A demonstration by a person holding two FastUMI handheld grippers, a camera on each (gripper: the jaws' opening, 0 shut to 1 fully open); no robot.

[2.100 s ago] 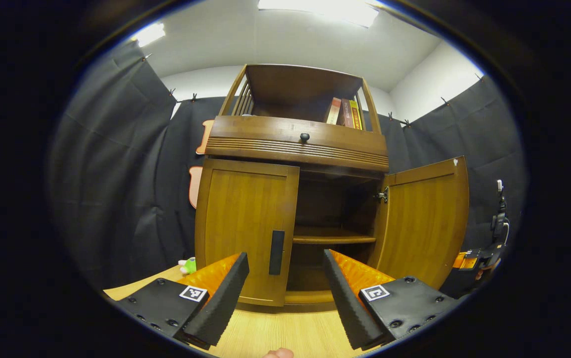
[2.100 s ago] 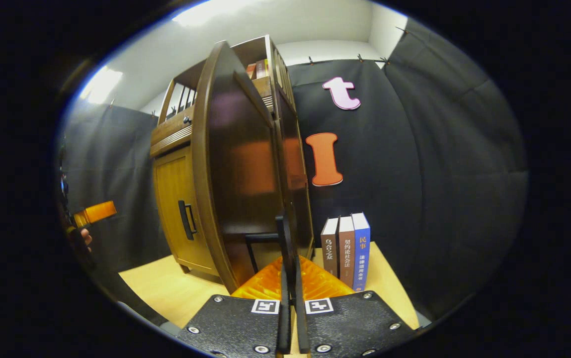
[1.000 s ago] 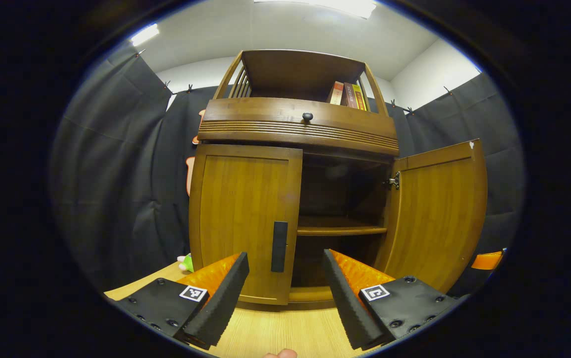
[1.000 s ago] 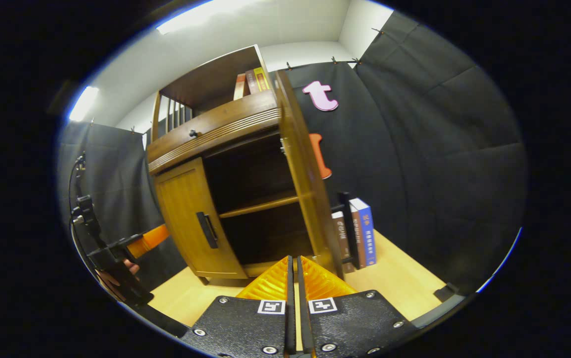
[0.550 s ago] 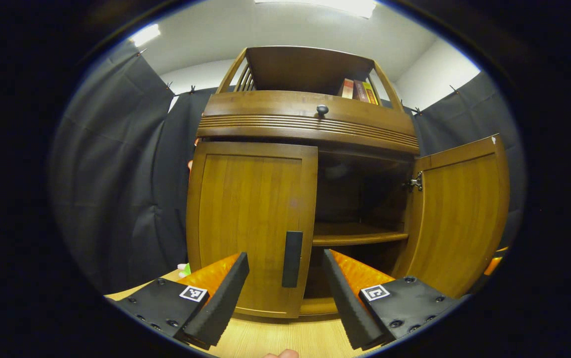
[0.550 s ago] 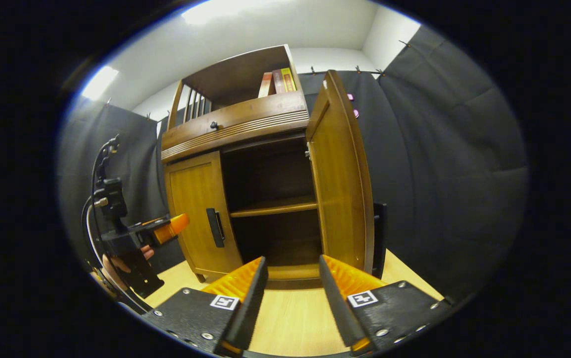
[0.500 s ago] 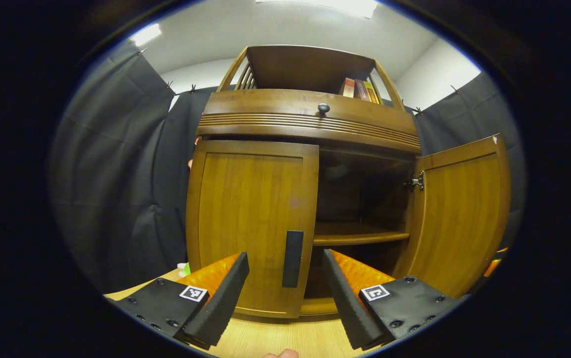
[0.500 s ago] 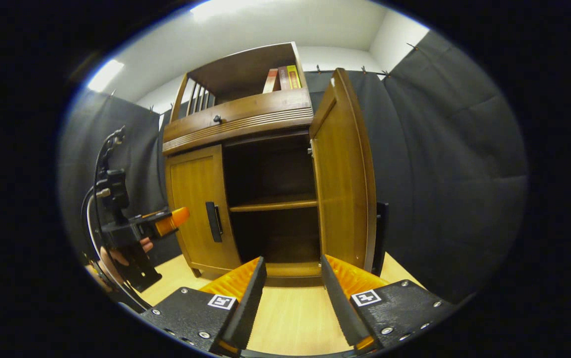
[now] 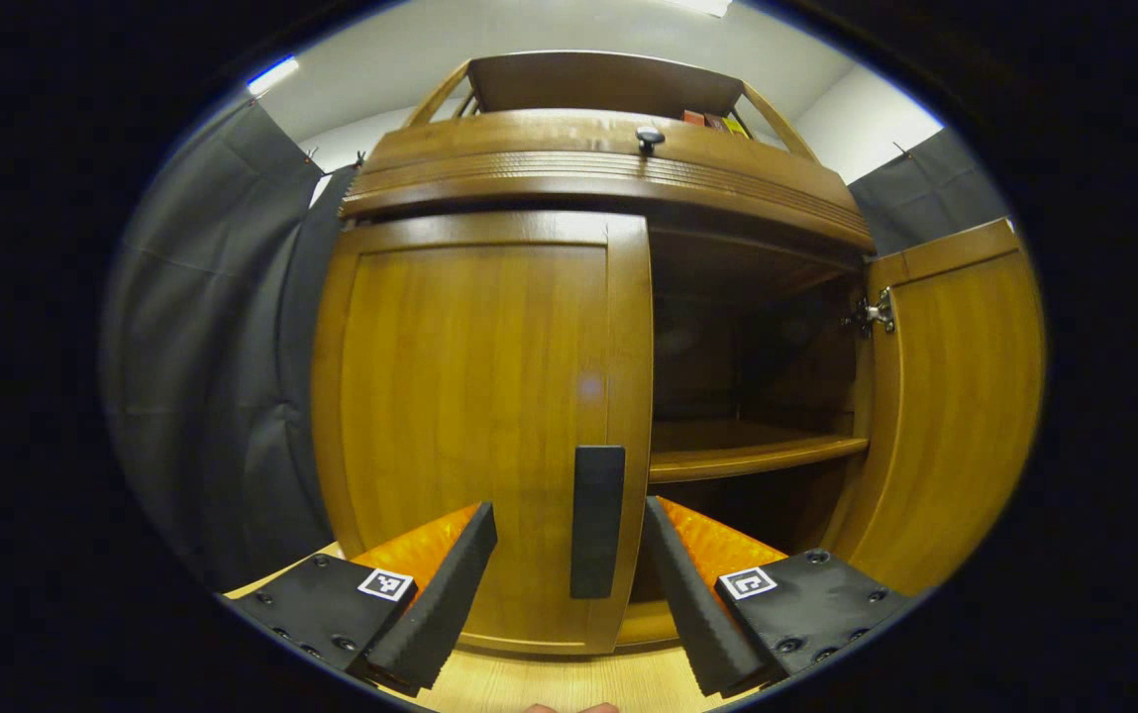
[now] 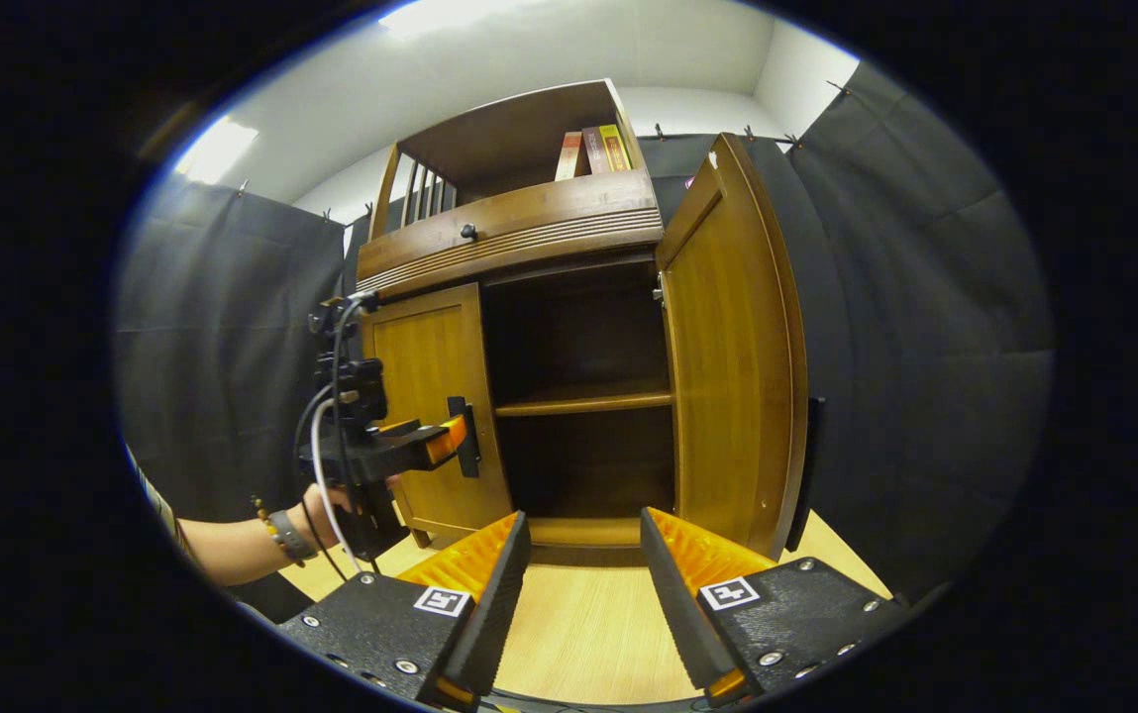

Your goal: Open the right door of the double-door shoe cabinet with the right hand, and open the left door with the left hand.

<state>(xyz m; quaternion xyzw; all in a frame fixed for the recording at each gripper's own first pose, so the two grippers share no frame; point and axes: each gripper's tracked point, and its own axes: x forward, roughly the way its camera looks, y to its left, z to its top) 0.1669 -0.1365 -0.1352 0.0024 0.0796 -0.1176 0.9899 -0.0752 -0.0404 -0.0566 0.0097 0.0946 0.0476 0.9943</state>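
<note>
No legible text anywhere; book spines (image 10: pixel 594 149) on the brown wooden cabinet's top shelf too small to read.

Lit brightly from overhead by ceiling panels (image 10: pixel 217 149), glowing white and blown out at the upper left of the right gripper view. Gleaming with a soft sheen across the left door (image 9: pixel 474 396) and its top rail. Sinking into deep shadow inside the open cabinet interior (image 10: pixel 578 337), swallowing detail above the shelf. Bowing straight cabinet edges into curves toward the rim under strong fisheye distortion. Staying sharp through the centre, softening slightly at the near fingers.
</note>
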